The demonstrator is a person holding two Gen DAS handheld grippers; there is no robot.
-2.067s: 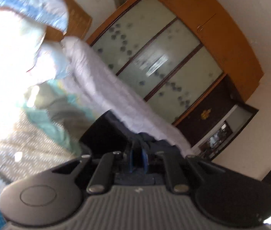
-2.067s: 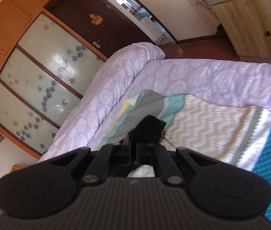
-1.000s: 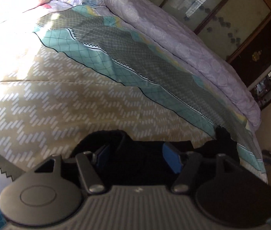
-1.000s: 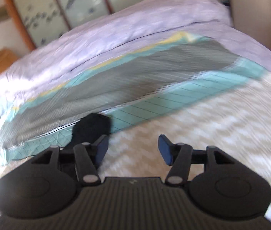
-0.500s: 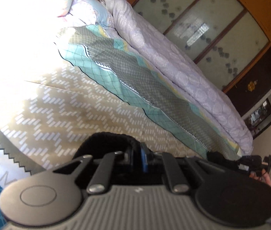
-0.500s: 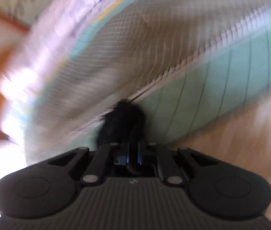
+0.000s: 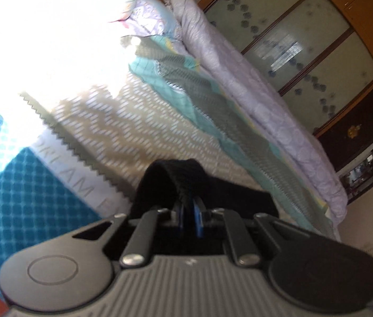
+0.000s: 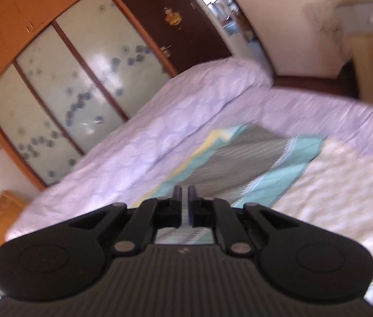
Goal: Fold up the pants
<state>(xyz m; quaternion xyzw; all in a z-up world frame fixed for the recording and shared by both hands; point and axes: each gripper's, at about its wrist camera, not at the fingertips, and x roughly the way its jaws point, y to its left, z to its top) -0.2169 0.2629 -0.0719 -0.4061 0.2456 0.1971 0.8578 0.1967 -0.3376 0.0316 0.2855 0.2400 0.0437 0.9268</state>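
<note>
Your left hand-held gripper (image 7: 187, 212) is pinching the black pants (image 7: 186, 179) above the bed (image 7: 123, 132).
Your right hand-held gripper (image 8: 183, 200) is nearly closed, holding nothing; folding is looking barely begun.

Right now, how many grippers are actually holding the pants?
1. The left gripper is shut on the black pants; the right gripper is nearly shut with nothing between its fingers.

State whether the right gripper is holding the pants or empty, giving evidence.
Empty. The right gripper has its fingers nearly together with only bedspread visible between them; the black pants sit in the left gripper.
</note>
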